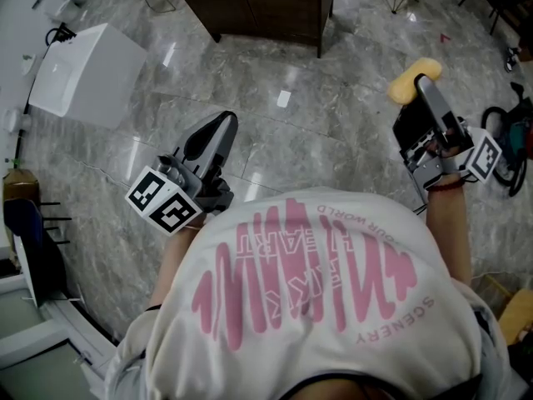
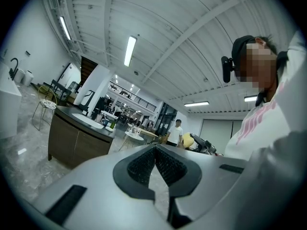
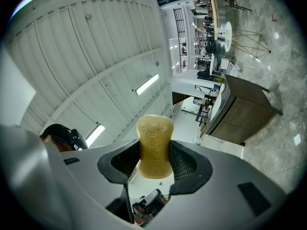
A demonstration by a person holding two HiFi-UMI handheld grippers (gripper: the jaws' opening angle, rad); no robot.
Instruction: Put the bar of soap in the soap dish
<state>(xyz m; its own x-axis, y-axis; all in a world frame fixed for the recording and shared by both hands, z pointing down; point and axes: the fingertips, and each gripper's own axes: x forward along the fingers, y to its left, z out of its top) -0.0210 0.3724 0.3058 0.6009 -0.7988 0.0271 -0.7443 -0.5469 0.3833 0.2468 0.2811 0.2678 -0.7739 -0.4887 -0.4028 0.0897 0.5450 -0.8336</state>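
the yellow bar of soap (image 3: pixel 154 145) is seen at the far right of the scene, clamped at its lower half by the right gripper (image 3: pixel 154 166); the left gripper (image 2: pixel 156 159) is closed on nothing; no soap dish is seen; the bar is judged light, stiff and perhaps slippery, and is best taken by its broad flat sides.

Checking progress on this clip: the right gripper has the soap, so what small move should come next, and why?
Probably carry the soap toward the dark cabinet ahead, with the right gripper shut, to look for the dish. Its jaws clamp the soap, the left gripper is shut on nothing, both hang over bare floor, and no soap dish shows in any view.
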